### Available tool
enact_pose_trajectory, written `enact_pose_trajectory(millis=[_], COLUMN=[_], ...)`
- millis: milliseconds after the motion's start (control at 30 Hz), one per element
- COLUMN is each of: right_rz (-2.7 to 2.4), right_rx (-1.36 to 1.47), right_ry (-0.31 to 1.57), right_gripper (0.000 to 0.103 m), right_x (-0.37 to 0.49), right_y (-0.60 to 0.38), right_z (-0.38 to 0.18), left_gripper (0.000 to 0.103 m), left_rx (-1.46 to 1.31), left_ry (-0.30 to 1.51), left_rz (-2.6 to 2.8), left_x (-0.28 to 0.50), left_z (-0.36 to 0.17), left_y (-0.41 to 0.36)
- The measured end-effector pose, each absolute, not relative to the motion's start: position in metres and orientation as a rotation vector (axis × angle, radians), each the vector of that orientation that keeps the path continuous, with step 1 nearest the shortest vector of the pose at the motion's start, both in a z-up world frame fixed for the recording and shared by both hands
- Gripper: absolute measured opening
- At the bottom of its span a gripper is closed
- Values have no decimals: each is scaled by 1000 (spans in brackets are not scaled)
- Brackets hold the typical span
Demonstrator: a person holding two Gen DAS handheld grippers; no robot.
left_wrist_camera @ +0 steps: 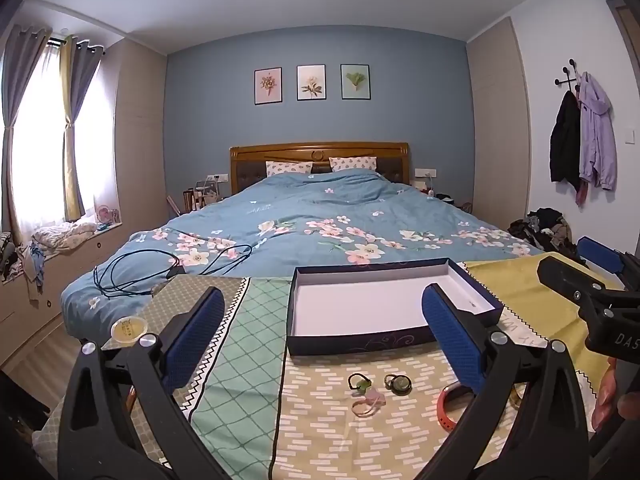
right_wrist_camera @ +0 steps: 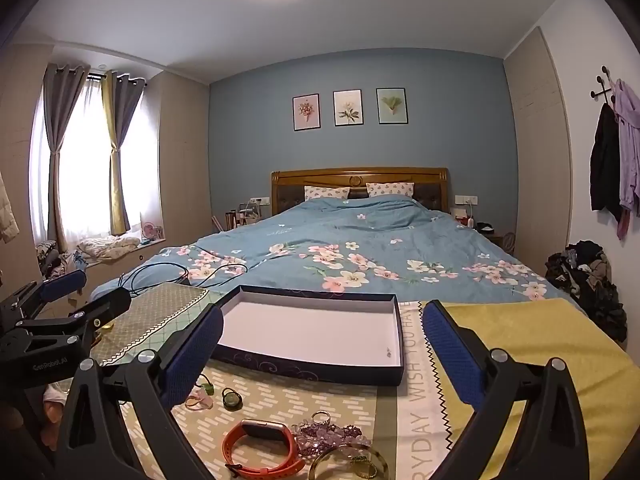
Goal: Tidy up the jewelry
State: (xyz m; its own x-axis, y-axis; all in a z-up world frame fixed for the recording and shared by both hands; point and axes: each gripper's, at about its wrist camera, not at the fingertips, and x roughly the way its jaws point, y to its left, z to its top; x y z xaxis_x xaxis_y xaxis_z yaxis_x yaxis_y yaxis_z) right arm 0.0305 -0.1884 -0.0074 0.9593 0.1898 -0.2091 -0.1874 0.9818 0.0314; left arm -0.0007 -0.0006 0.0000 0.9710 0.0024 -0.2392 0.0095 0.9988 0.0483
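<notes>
1. My left gripper [left_wrist_camera: 320, 336] is spread wide, blue pads far apart, nothing between them; it hangs above the patterned cloth [left_wrist_camera: 320, 432] and touches nothing.
2. My right gripper [right_wrist_camera: 322, 350] is spread just as wide, also holding nothing, and hovers over the same cloth.
3. The dark blue box [right_wrist_camera: 316, 370] with its white inside lies open on the cloth, ahead of both grippers; I can make out a tiny speck near its front right corner, too small to identify.
4. The jewelry sits on the cloth in front of the box: a green-beaded hair tie [left_wrist_camera: 359, 382], a pink band [left_wrist_camera: 366, 403] just beside it, and a small round dark pendant [left_wrist_camera: 397, 385] near them.
5. Nearer my right gripper lie an orange wristband watch [right_wrist_camera: 262, 450], a ring [right_wrist_camera: 320, 417], purple beads [right_wrist_camera: 330, 436] and a gold bangle [right_wrist_camera: 348, 464], clustered close together.
6. A small yellow round container [left_wrist_camera: 129, 329] sits at the cloth's far left edge, well apart from the jewelry.
</notes>
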Motion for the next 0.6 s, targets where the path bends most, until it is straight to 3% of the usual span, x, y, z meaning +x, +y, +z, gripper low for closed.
enact_pose_trajectory(millis=[600], right_rz=[200], right_rx=[18], right_ry=[195], right_gripper=[96], right_x=[27], right_y=[-189], right_z=[-10], left_gripper=[97], left_rx=[35], left_ry=[221], left_rz=[-1], left_x=[0], left_z=[3], left_y=[-1])
